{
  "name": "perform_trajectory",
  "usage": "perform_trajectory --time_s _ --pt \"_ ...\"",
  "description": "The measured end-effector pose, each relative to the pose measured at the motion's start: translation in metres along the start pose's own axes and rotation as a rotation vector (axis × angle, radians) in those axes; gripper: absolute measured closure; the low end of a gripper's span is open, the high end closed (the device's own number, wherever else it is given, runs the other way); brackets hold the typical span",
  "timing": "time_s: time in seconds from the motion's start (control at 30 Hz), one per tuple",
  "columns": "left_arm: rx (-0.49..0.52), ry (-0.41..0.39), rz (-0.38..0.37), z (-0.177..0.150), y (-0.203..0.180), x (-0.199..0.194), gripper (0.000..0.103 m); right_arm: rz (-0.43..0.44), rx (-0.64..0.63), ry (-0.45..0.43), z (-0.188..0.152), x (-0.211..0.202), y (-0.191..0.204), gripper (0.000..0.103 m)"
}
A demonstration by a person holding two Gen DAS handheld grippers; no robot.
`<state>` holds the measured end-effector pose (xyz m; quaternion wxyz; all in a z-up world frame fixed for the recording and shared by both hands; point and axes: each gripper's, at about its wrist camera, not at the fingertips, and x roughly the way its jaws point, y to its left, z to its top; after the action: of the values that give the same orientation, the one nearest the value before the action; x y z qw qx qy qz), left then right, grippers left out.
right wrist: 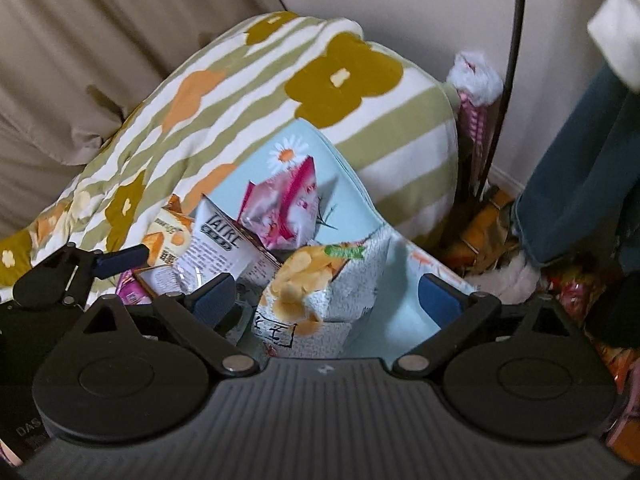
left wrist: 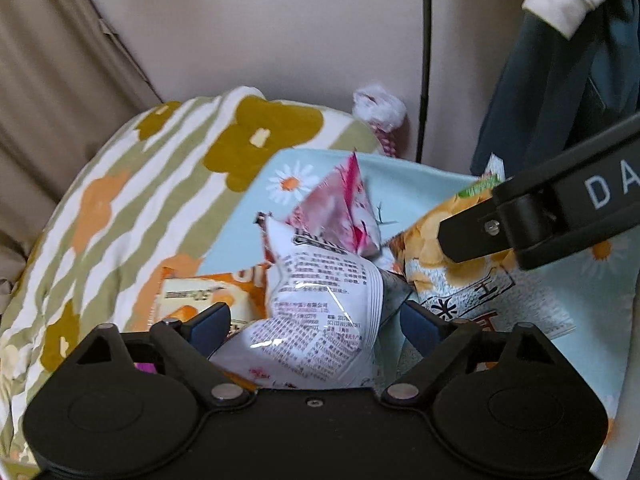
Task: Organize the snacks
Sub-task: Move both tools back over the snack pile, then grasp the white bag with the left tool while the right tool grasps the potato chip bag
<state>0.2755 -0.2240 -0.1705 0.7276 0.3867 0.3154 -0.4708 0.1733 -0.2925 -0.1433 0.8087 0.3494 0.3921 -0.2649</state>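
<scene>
The left gripper (left wrist: 316, 322) has its blue-padded fingers (left wrist: 210, 326) spread to either side of a crinkled white foil snack bag with dense black print (left wrist: 320, 304); the pads stand clear of the foil, so nothing is clamped. Just beyond those fingers lies a glossy pink-and-white puffed packet (left wrist: 340, 212), and beside the left finger a flat orange-and-cream snack pack (left wrist: 200, 292).

The right gripper (right wrist: 332, 300) is likewise open, its fingers (right wrist: 216, 300) straddling a matte white chip bag printed with golden crisps (right wrist: 316, 284) without pressing it. In the left wrist view one black finger of this gripper reaches over the same chip bag (left wrist: 460, 276).

All the bags rest on a smooth pale-blue cushion with daisy print (right wrist: 352, 216), which leans against a plump soft pillow striped green and white with mustard and orange flowers (right wrist: 280, 92). Behind it hangs a beige pleated curtain (right wrist: 100, 40). Right of the fingers stand a person's blue denim trouser leg (right wrist: 580, 168) and a thin black cable (right wrist: 512, 60).
</scene>
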Motion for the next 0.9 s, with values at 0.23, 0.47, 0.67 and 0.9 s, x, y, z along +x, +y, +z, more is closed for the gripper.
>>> perform_trajectory --time_s 0.23,0.47,0.67,0.9 --pt "-0.019 0.039 -0.054 -0.002 0.000 0.012 0.033 0.019 0.052 0.010 -0.006 0.018 -0.006 0.000" --pt "-0.088 0.059 -0.043 -0.006 -0.002 0.006 0.036 0.035 0.059 0.051 -0.007 0.030 -0.009 0.000" --pt "-0.179 0.072 0.000 -0.011 -0.010 -0.010 0.036 0.054 0.041 0.073 -0.009 0.036 -0.012 0.000" --pt "-0.271 0.078 0.088 -0.018 -0.016 -0.027 0.036 0.090 0.014 0.097 -0.003 0.045 -0.014 0.000"
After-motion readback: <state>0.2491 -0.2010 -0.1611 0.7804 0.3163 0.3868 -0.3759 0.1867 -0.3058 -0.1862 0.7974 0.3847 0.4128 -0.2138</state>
